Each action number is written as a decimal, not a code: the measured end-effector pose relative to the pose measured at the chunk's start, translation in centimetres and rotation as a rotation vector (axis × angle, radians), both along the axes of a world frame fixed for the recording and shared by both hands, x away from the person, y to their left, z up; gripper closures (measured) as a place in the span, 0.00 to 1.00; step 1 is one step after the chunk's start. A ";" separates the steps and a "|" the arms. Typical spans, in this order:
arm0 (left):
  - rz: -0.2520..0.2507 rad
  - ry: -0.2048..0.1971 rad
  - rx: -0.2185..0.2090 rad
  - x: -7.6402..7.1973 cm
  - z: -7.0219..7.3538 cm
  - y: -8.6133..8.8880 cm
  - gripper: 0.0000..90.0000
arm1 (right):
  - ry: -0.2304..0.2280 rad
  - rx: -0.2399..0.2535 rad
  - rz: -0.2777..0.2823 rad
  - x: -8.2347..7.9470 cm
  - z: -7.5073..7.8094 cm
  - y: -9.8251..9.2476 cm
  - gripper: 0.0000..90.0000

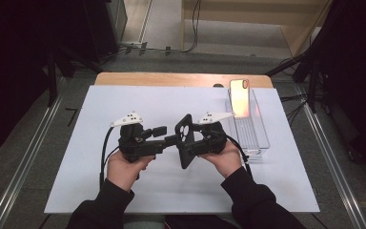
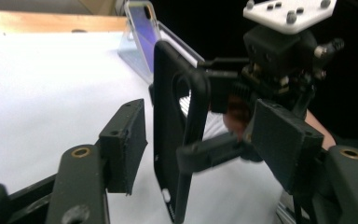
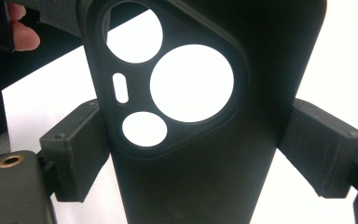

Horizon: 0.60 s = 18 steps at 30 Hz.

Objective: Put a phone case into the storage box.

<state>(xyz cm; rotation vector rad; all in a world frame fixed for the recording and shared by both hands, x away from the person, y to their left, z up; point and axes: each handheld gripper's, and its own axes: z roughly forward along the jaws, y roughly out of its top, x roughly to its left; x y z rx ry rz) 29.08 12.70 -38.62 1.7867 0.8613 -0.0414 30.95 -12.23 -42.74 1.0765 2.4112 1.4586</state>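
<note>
You are clamping the black phone case (image 3: 200,140) by its side edges in your right gripper (image 1: 190,143), raised over mid-table. Your left gripper (image 2: 196,144) is spreading wide around it. The phone (image 1: 240,98) is waiting at two o'clock in the clear tray (image 1: 262,138); fitting seems left.
</note>
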 end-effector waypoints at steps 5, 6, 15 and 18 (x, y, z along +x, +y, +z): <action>-0.039 0.036 0.051 0.5 -0.4 0.4 0.36 | -0.009 -0.016 -0.007 0.1 0.0 -0.6 0.13; -0.045 0.043 0.065 0.5 -0.5 0.4 0.36 | -0.007 -0.016 -0.009 0.1 0.0 -0.7 0.13; -0.137 0.023 0.169 0.5 -1.6 0.6 0.36 | -0.004 -0.018 -0.005 -0.1 0.0 -1.4 0.13; -0.135 -0.023 0.212 0.3 -2.3 0.8 0.31 | -0.004 -0.017 -0.004 -0.1 0.1 -1.7 0.13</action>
